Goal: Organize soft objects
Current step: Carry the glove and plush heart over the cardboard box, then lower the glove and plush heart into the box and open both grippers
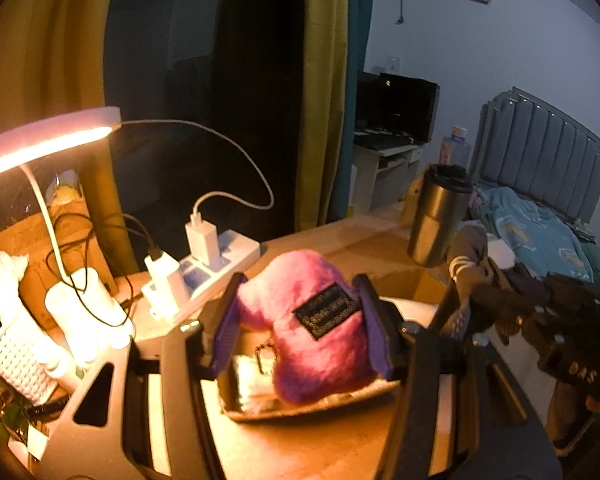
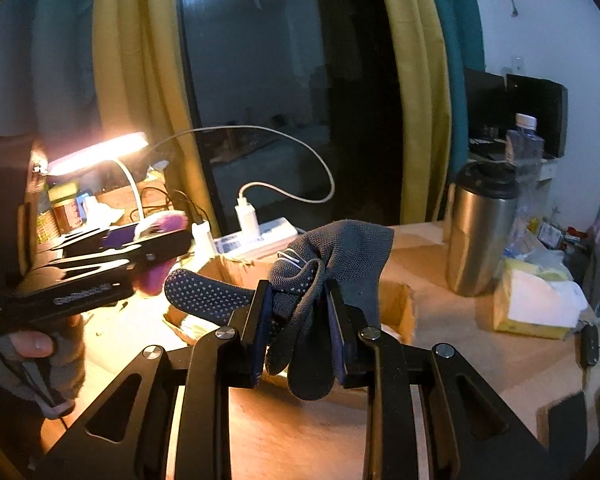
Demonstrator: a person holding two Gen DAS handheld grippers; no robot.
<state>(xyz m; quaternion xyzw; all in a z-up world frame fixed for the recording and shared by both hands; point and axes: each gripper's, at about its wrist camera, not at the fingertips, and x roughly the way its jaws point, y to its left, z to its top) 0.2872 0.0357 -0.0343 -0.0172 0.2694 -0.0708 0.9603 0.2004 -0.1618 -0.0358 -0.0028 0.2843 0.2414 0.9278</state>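
My left gripper (image 1: 300,320) is shut on a pink plush pouch (image 1: 300,312) with a black label, held over an open cardboard box (image 1: 320,404) on the wooden desk. My right gripper (image 2: 300,320) is shut on a grey knit sock (image 2: 340,264) with dotted grip sole, held above the same box (image 2: 400,304). The left gripper (image 2: 148,252) also shows at the left of the right wrist view, with the pink pouch (image 2: 168,224) between its fingers. The right gripper with the sock (image 1: 472,272) shows at the right of the left wrist view.
A steel tumbler (image 2: 480,236) stands at the back right of the desk, with a tissue pack (image 2: 536,304) beside it. A power strip with chargers (image 1: 204,264), a lit desk lamp (image 1: 44,144) and a white basket (image 1: 16,356) crowd the left. A bed (image 1: 540,232) lies beyond.
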